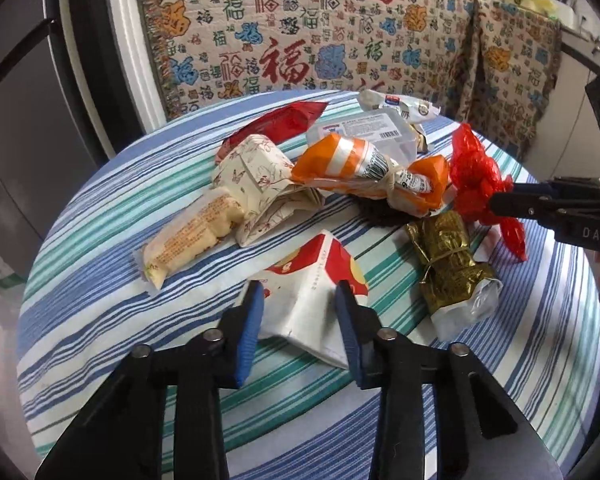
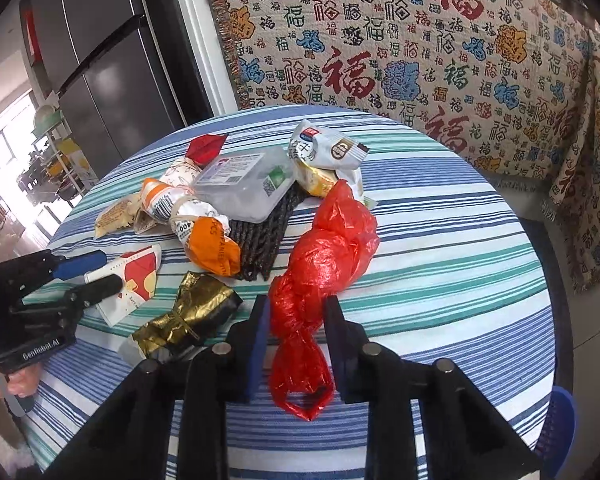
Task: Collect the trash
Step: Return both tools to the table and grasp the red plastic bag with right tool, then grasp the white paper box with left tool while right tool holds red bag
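Trash lies on a round table with a striped cloth (image 1: 100, 280). My left gripper (image 1: 300, 292) is open, its pads on either side of a white and red paper carton (image 1: 304, 304); the carton also shows in the right wrist view (image 2: 134, 284). My right gripper (image 2: 296, 308) is open around a knotted red plastic bag (image 2: 328, 256), which also shows in the left wrist view (image 1: 474, 176). A gold foil packet (image 1: 448, 260) lies between the two grippers. An orange and white wrapper (image 1: 364, 168), a floral paper box (image 1: 256, 176) and a yellow snack packet (image 1: 188, 240) lie behind.
A clear plastic lid (image 2: 244, 184), a white snack bag (image 2: 328, 148), a red wrapper (image 1: 284, 120) and a dark woven mat (image 2: 268, 236) sit at the table's far side. A patterned cloth (image 2: 420, 60) covers the sofa behind. A dark fridge (image 2: 100, 48) stands to the left.
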